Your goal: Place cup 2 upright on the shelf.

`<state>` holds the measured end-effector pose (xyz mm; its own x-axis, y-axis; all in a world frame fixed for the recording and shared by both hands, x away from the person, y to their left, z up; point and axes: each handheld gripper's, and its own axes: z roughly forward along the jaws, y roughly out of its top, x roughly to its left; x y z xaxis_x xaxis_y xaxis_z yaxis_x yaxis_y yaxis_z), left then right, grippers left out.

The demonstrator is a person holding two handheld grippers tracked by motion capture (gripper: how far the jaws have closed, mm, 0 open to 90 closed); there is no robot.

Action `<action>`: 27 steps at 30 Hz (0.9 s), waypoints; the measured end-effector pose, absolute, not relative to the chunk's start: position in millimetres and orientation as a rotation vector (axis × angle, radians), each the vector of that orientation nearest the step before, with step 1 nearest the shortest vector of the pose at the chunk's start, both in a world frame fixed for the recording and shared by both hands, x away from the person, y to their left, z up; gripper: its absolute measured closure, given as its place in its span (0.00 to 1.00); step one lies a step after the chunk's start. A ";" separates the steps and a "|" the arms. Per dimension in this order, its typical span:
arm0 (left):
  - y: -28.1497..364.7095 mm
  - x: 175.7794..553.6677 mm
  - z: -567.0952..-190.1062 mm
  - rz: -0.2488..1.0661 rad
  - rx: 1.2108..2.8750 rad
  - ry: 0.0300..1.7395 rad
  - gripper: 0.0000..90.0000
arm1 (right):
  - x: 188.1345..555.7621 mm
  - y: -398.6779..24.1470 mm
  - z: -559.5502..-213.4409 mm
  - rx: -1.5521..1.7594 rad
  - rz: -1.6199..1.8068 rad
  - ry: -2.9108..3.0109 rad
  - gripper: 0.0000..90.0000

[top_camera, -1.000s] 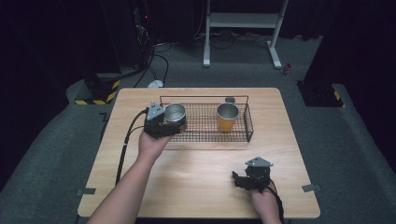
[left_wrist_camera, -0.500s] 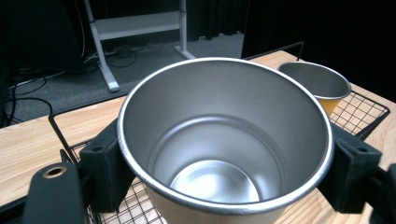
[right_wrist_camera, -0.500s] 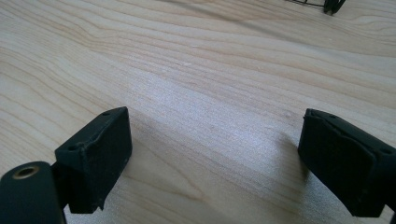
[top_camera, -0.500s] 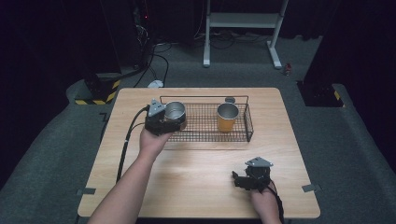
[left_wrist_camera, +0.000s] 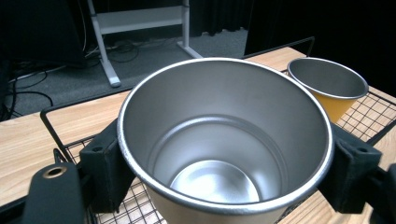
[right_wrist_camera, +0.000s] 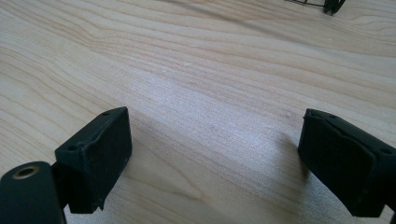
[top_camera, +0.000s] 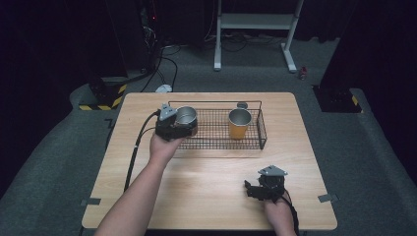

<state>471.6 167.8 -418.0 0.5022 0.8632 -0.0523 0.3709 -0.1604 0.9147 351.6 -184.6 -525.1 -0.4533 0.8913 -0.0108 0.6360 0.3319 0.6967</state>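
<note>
- My left gripper (top_camera: 183, 129) is clamped on the silver cup (left_wrist_camera: 224, 140) — one black pad (left_wrist_camera: 105, 170) on each side of the wall, just under the rim, so it stays upright and can't tip.
- Cup sits at the left end of the wire basket (top_camera: 216, 142); I can't tell whether its base rests on the mesh or hangs just above it.
- Grip is from the near side, likely so the cup can clear the basket's low wall in either direction.
- Orange cup (top_camera: 239, 124) stands upright in the basket, right of the silver one, apart from it — not touching.
- Right gripper (top_camera: 252, 189) rests idle low on the table (top_camera: 206, 182) at the near right, well apart from the basket; jaws spread wide, nothing between them, only bare wood.
- Silver cup: brushed metal, round, slightly tapered, empty, shiny bottom, thin rolled rim, no handle.
</note>
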 end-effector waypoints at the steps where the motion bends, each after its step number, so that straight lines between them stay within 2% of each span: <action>1: 167.8 472.5 -418.8 0.616 1.751 1.049 0.21 | 351.6 -184.6 -525.1 1.349 0.888 2.210 0.11; 27: 153.9 498.0 -436.9 0.598 1.790 1.157 0.21 | 351.6 -184.6 -525.2 1.349 0.888 2.210 0.11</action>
